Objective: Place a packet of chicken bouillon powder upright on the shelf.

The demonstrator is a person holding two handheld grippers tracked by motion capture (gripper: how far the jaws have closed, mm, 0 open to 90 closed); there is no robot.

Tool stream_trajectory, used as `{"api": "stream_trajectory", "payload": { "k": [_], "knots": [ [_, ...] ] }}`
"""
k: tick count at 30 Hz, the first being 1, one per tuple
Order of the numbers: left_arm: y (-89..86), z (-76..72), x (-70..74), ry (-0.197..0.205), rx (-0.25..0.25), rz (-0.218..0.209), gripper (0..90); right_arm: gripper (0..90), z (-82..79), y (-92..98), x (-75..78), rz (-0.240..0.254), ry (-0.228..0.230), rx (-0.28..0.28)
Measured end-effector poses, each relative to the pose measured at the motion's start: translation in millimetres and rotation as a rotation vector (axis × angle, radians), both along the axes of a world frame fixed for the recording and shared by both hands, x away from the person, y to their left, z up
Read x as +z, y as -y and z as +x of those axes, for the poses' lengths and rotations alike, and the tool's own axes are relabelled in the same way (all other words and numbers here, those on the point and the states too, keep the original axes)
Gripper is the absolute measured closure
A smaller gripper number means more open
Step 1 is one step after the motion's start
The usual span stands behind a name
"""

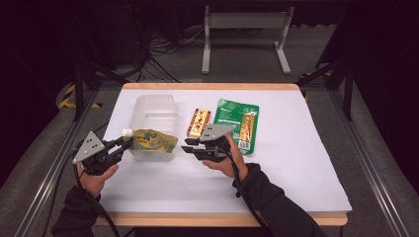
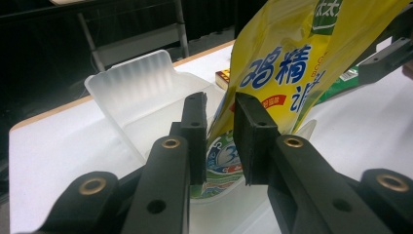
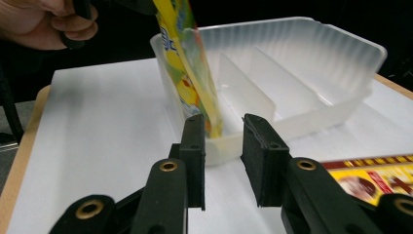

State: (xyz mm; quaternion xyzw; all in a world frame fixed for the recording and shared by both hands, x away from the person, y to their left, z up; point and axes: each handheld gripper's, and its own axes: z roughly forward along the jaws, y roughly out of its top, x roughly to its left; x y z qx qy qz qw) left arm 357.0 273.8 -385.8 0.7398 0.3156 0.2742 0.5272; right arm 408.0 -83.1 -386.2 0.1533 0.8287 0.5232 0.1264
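My left gripper (image 1: pixel 123 143) pinches yellow pouch (image 1: pixel 154 140) over bin (image 1: pixel 153 106) | right gripper (image 1: pixel 190 144) parted, empty | risk: thin pouch slips, misses compartment

I see the spouted pouch (image 1: pixel 154 140) in the divided tray's (image 1: pixel 157 109) near compartment; snack bar (image 1: pixel 198 122), then sachet (image 1: pixel 238 123), lie right of it.

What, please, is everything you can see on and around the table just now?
Translucent plastic divided bin: one, frosted white, table's left-centre.
Yellow spouted pouch: one, white cap, lower end in the bin's near compartment.
Brown-and-gold snack packet: one, flat, right of bin.
Green packet: one, flat, further right.
White table: one, wooden edges.
Grey metal stand: one, on floor behind.
Left gripper: black, jaws astride the pouch, gap showing.
Right gripper: black, open, empty.
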Motion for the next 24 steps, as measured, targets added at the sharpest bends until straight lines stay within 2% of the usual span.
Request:
{"api": "stream_trajectory", "payload": {
  "k": [4, 10, 16, 24],
  "knots": [
    [0.5, -1.4, 1.2, 0.005, 0.003, 0.003, 72.2, 70.9, -0.7, 18.0, -1.5, 0.005, -0.007, -0.024],
    [1.4, -2.5, 1.7, 0.011, 0.004, 0.006, 68.5, 70.0, 0.7, 39.9, -4.9, -0.012, -0.004, -0.066],
    [1.1, -4.1, 1.6, 0.016, 0.005, -0.001, 65.3, 69.4, 3.3, 51.3, -7.8, -0.043, 0.001, -0.094],
    [1.2, -10.9, 2.9, 0.035, 0.009, 0.004, 60.6, 69.0, 10.9, 60.7, -16.9, -0.068, -0.020, -0.137]
  ]
}}
